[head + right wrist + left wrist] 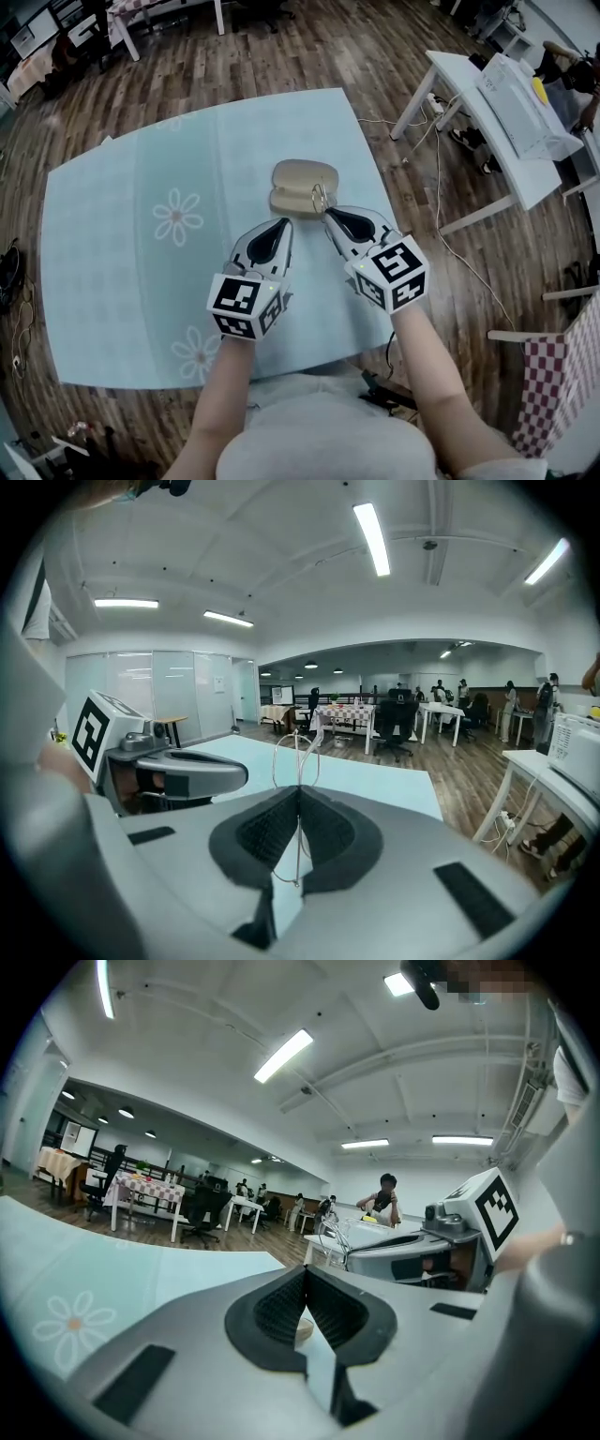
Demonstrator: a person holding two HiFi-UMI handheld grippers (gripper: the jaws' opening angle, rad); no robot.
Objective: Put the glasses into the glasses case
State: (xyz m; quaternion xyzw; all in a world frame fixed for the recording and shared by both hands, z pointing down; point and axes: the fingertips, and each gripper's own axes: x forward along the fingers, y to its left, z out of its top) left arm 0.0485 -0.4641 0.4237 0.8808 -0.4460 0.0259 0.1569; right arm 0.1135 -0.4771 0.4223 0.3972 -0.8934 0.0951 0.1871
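Wire glasses (320, 198) over tan case (298, 177), prob. open.

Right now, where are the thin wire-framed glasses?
In the head view, the thin wire-framed glasses are pinched in the right gripper, at the near right edge of the open tan glasses case near the middle of the pale blue tablecloth.

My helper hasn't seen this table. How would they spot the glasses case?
Find the table under the pale blue flowered cloth. Near its middle, at the tip of the right gripper, lies the glasses case. It is the only tan, rounded shell there, unlike the thin wire glasses that gripper holds.
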